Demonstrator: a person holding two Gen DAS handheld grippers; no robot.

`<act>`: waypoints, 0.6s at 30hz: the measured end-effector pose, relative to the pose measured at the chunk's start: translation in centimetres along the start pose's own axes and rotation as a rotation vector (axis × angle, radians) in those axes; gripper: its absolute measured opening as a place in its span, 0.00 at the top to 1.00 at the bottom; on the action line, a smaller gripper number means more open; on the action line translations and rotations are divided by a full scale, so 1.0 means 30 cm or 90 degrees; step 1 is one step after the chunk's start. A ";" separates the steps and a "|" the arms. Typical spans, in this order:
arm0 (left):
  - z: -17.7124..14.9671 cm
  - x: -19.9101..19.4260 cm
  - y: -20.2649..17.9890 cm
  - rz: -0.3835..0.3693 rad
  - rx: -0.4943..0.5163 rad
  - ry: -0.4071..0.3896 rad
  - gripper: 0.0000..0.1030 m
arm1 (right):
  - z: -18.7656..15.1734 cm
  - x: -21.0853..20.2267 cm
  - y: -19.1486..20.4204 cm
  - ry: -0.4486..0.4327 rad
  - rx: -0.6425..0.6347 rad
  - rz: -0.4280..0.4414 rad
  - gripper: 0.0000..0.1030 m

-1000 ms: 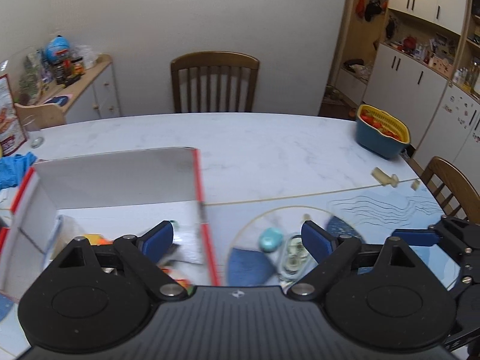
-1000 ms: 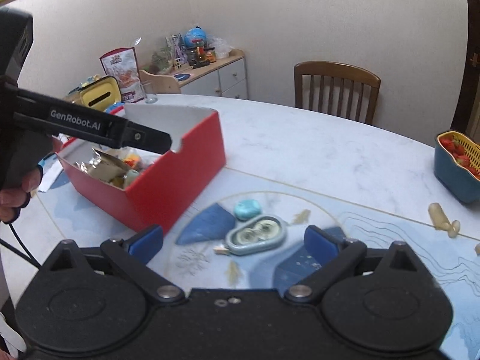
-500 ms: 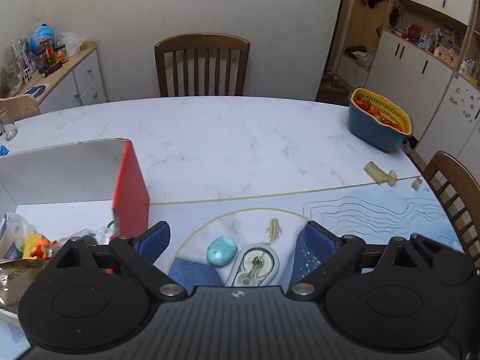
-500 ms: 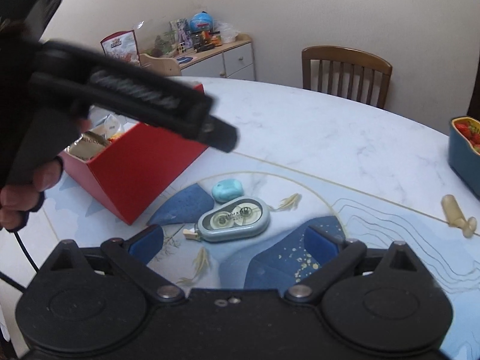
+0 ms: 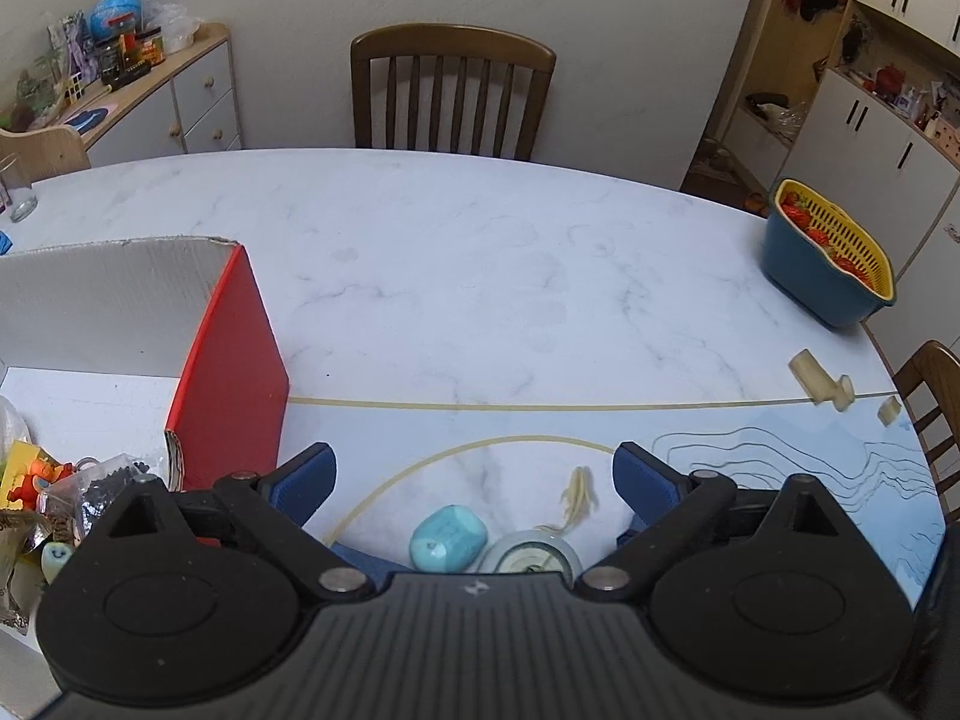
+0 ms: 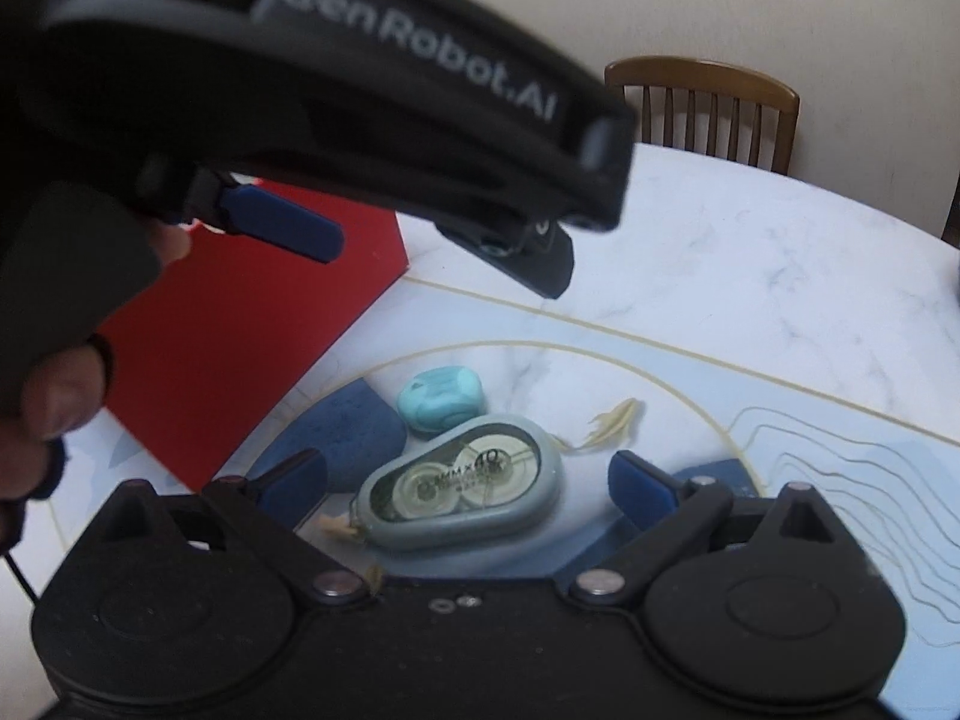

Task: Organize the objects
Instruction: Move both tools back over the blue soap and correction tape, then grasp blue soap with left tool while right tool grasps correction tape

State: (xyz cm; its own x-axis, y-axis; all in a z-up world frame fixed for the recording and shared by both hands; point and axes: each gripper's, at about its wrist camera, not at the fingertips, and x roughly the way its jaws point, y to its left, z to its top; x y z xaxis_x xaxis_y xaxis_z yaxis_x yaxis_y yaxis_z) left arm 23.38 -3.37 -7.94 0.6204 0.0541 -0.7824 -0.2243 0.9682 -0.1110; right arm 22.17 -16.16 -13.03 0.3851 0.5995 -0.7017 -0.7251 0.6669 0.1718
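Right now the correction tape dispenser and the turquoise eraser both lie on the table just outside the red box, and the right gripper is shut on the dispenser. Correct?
Not quite. The right gripper is open: in the right wrist view its blue pads stand clear of the correction tape dispenser on either side. The dispenser and the turquoise eraser do lie on the table just outside the red box.

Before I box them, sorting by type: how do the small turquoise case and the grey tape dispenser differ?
The small turquoise rounded case is opaque; the grey oval tape dispenser has a clear window showing two reels. The case is smaller and lies nearer the red cardboard box. Both rest on the marble table, unheld.
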 end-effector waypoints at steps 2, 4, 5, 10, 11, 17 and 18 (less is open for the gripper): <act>-0.001 0.012 0.003 0.000 -0.002 0.006 0.03 | 0.000 0.019 0.002 0.004 0.002 0.002 0.03; 0.001 0.023 0.003 0.000 -0.001 0.009 0.03 | -0.001 0.034 0.008 0.007 -0.002 -0.001 0.03; 0.000 0.028 0.001 0.001 0.000 0.011 0.03 | -0.001 0.040 0.013 0.007 -0.008 -0.005 0.03; 0.002 0.049 0.000 0.004 0.000 0.015 0.03 | 0.000 0.078 0.036 0.019 -0.035 -0.021 0.03; 0.002 0.053 -0.001 0.003 0.002 0.016 0.03 | -0.003 0.080 0.042 0.018 -0.048 -0.027 0.05; -0.007 0.071 -0.006 0.006 0.009 0.011 0.03 | -0.031 0.059 0.041 0.015 -0.115 -0.031 0.18; -0.009 0.074 -0.004 0.004 0.008 0.010 0.03 | -0.035 0.052 0.033 0.017 -0.118 -0.030 0.18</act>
State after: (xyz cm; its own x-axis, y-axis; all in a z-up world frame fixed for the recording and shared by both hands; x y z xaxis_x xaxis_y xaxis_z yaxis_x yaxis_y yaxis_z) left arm 24.58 -3.43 -9.82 0.6067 0.0566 -0.7929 -0.2192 0.9707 -0.0984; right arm 21.45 -15.01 -14.68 0.4077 0.5561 -0.7243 -0.8006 0.5991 0.0094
